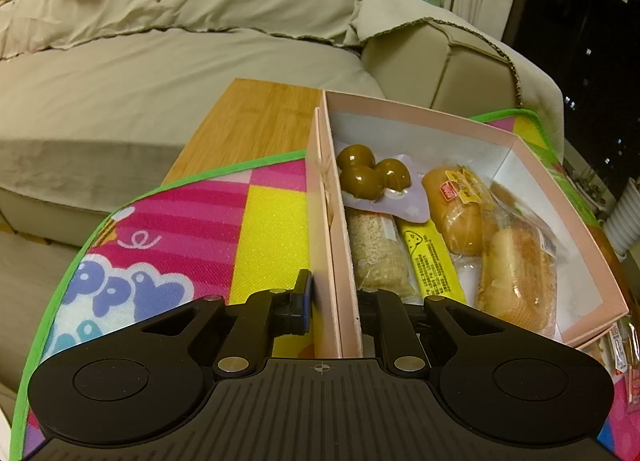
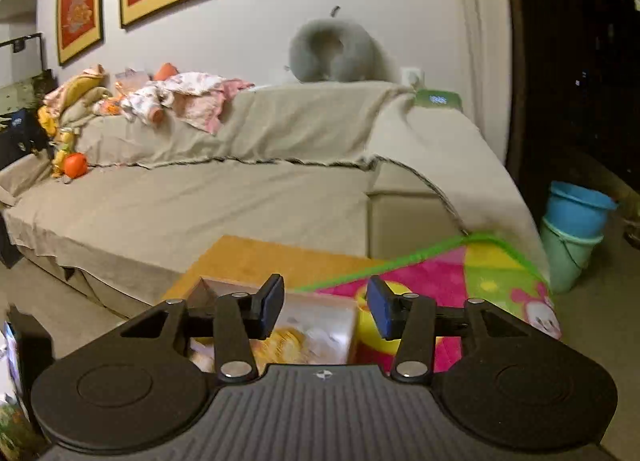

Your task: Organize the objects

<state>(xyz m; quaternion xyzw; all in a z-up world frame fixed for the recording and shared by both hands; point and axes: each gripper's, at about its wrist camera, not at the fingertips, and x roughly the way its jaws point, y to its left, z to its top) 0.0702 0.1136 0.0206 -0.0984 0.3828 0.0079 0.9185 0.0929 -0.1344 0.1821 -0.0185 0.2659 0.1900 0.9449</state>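
On the bright play mat, nearest the left wrist camera, the left gripper was clamped on the near wall of the pink box, steadying it. Inside lay the snacks: a rice bar, a yellow packet, two wrapped buns and glazed brown balls. The right gripper hovered above the box with jaws apart and nothing between them. To do this step well, the left should probably hold firm while the right reaches for a remaining item. Beyond stood the wooden worktop, then the sofa.
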